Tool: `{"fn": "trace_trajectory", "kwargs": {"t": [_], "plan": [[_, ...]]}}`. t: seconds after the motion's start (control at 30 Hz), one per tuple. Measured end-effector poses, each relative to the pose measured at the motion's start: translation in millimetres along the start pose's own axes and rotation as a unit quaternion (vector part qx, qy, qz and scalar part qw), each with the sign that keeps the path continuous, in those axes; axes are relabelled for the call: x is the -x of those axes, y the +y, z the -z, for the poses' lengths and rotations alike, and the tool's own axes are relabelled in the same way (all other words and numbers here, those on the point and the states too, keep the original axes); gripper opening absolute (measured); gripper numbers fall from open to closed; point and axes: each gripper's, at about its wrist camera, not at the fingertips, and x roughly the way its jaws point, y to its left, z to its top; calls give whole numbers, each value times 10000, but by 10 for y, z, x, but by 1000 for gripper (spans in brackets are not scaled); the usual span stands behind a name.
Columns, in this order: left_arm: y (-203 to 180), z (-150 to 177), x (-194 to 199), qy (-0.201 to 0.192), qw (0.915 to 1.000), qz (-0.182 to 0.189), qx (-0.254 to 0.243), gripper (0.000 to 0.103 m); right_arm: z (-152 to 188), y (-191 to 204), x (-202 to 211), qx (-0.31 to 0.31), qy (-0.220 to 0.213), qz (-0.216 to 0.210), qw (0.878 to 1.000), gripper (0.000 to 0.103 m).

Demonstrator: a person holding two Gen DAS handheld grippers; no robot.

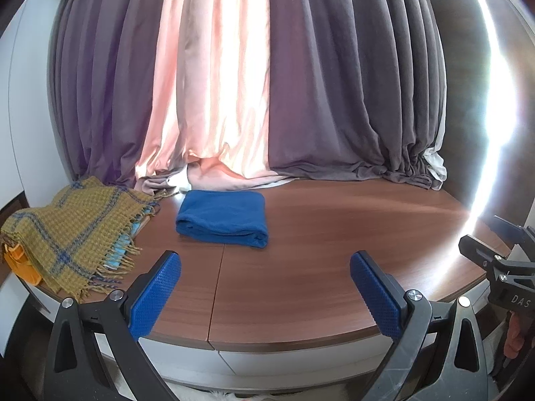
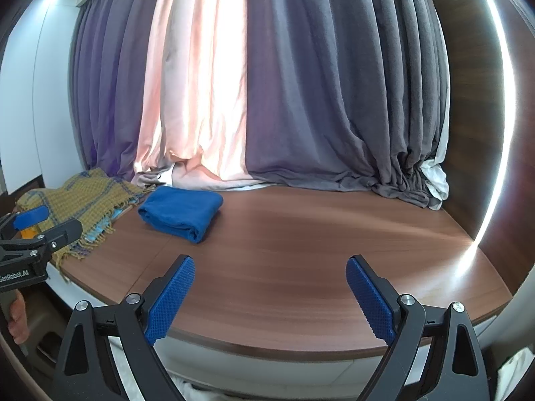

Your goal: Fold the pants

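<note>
The blue pants [image 1: 223,218] lie folded into a compact rectangle on the brown wooden table [image 1: 334,250], towards its back left; they also show in the right wrist view [image 2: 182,213]. My left gripper [image 1: 265,269] is open and empty, held over the table's front edge, well short of the pants. My right gripper [image 2: 270,272] is open and empty too, over the front edge, to the right of the pants. The right gripper's body shows at the right edge of the left wrist view [image 1: 501,260]. The left gripper shows at the left edge of the right wrist view [image 2: 33,234].
A yellow and blue checked fringed scarf [image 1: 70,234] lies over the table's left end, with an orange thing [image 1: 20,264] under it. Grey and pink curtains [image 1: 254,83] hang behind and bunch on the table's back edge. A dark wooden wall [image 2: 474,133] stands at the right.
</note>
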Motion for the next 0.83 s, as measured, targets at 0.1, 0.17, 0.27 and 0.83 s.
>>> {"fn": "trace_trajectory", "kwargs": {"t": [0.1,0.17,0.27,0.83], "plan": [[-31,2,7,-13,10000,-42,-33,103,8,-16,26,-3,-16,15,10000,93],[-45,3,6,-7,10000,-51,-50,103,4,-15,28,-11,-13,16,10000,93],[-58,3,-8,37,10000,-37,-54,103,5,-24,34,-11,-3,18,10000,93],[-81,33,13,-7,9999,-78,-123,103,15,-40,57,-42,25,39,10000,93]]}}
